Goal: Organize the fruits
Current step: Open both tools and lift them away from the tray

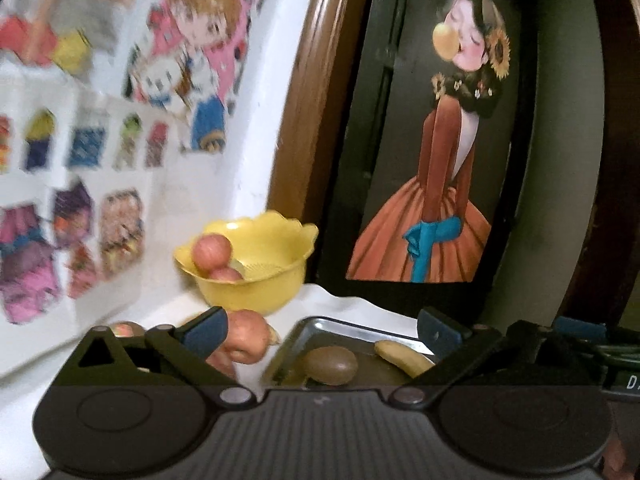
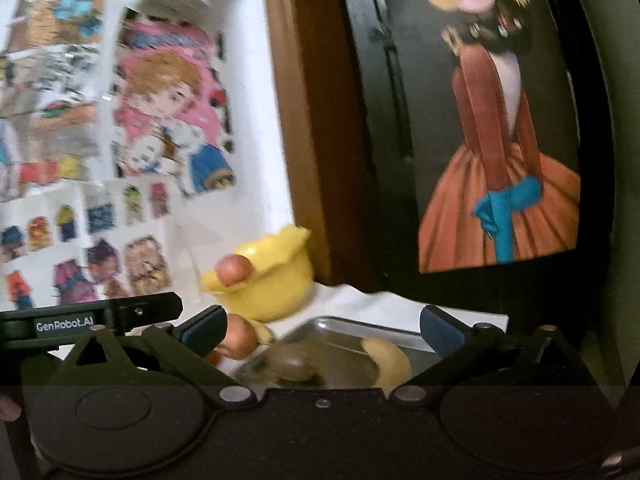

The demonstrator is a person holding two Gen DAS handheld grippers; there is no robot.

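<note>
Both grippers hang level over the white table (image 1: 352,304) with jaws spread wide, holding nothing: the left gripper (image 1: 326,330) and the right gripper (image 2: 320,330) each frame the metal tray (image 1: 320,326). Leftmost, loose apples (image 1: 246,338) lie on the table just beside the tray. Behind them a yellow bowl (image 1: 256,284) holds two apples (image 1: 212,250). On the tray lie a brown fruit, perhaps a kiwi (image 1: 334,364), and a banana (image 1: 404,356).

left tongs (image 1: 322,330) agape, right tongs (image 2: 320,330) seemingly agape
</note>
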